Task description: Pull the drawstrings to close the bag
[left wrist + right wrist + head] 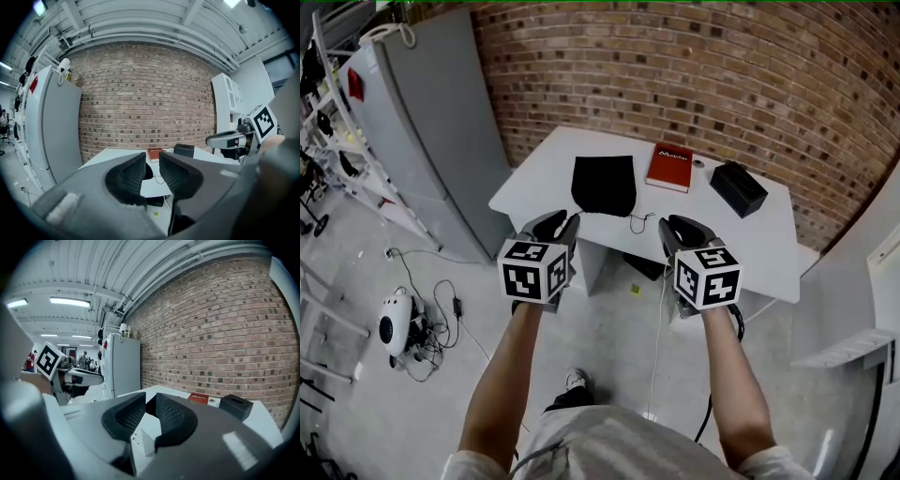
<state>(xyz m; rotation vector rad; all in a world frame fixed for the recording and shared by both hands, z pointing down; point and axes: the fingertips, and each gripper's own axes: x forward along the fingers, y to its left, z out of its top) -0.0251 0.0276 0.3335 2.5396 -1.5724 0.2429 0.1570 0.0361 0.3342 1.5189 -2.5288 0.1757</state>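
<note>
The bag (pixel 604 185) is laid flat on the bench (pixel 534 178), with its drawstring (pixel 637 223) trailed toward the near edge. The left hand-held gripper (pixel 560 225) and right hand-held gripper (pixel 673 228) are held by that edge, apart from the bag, which lies ahead and between them. In each gripper view the jaws are seen slightly parted, with nothing gripped. The whole bag is shown only from the head. Distant people (pixel 86 360) past a fridge (pixel 121 364) are shown only in the right gripper view.
</note>
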